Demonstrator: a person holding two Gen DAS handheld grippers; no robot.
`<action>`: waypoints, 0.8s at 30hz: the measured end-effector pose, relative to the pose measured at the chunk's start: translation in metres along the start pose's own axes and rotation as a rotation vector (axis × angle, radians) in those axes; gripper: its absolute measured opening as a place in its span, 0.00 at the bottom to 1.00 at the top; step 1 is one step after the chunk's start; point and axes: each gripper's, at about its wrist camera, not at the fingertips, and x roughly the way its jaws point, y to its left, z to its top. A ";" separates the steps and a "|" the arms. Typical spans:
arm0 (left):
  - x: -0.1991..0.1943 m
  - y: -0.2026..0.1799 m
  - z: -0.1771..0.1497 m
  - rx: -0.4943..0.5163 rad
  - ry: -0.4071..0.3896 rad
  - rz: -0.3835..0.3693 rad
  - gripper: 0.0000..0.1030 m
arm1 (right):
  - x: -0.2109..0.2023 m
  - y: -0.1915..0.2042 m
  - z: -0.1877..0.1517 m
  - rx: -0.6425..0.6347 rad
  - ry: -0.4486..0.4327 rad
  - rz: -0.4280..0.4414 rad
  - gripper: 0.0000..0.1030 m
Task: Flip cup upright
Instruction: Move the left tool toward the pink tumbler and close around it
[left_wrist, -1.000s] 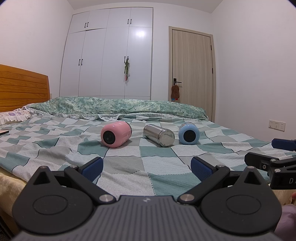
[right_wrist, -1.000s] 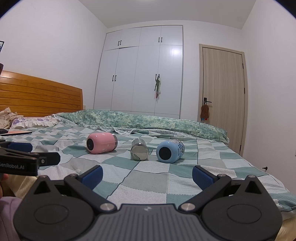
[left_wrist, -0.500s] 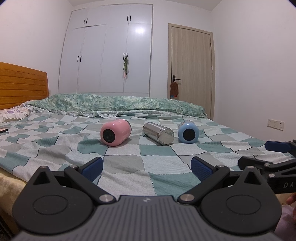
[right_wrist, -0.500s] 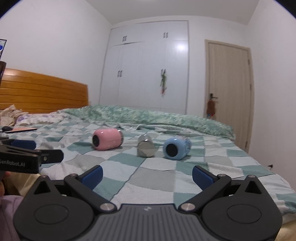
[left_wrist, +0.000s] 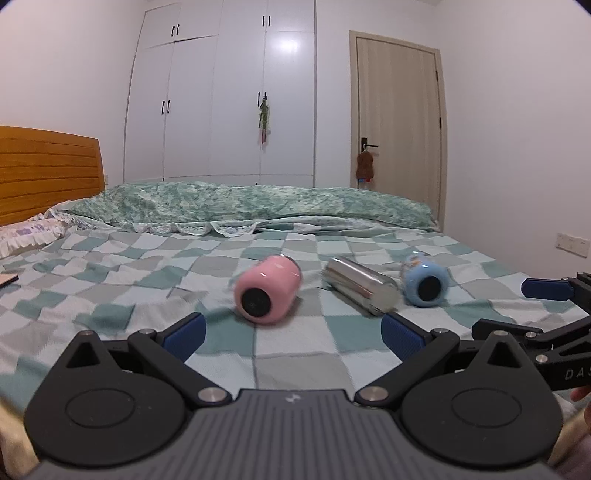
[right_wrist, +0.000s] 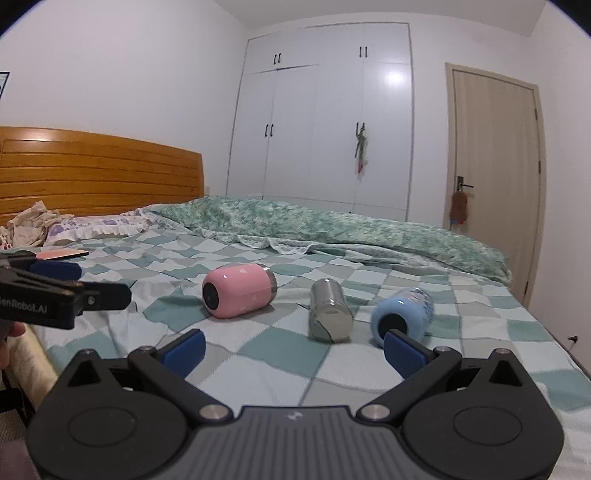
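Note:
Three cups lie on their sides on the checkered bedspread: a pink cup, a steel cup and a blue cup. My left gripper is open and empty, short of the pink cup. My right gripper is open and empty, short of the steel and blue cups; its right fingertip overlaps the blue cup's base in view. Each gripper shows at the other view's edge, the right one and the left one.
A folded green quilt lies across the far side of the bed. The wooden headboard and pillows are at the left. A flat pink object lies near the pillows. Wardrobe and door stand behind.
Both grippers have moved forward towards the cups, which look larger now. The cups have not moved. Both grippers stay open.

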 end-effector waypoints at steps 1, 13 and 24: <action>0.006 0.004 0.004 0.003 0.004 0.004 1.00 | 0.009 0.000 0.004 -0.004 0.006 0.005 1.00; 0.108 0.031 0.053 0.101 0.121 0.019 1.00 | 0.107 -0.003 0.036 -0.059 0.096 0.049 1.00; 0.207 0.040 0.069 0.172 0.315 -0.006 1.00 | 0.182 -0.009 0.056 -0.118 0.167 0.062 1.00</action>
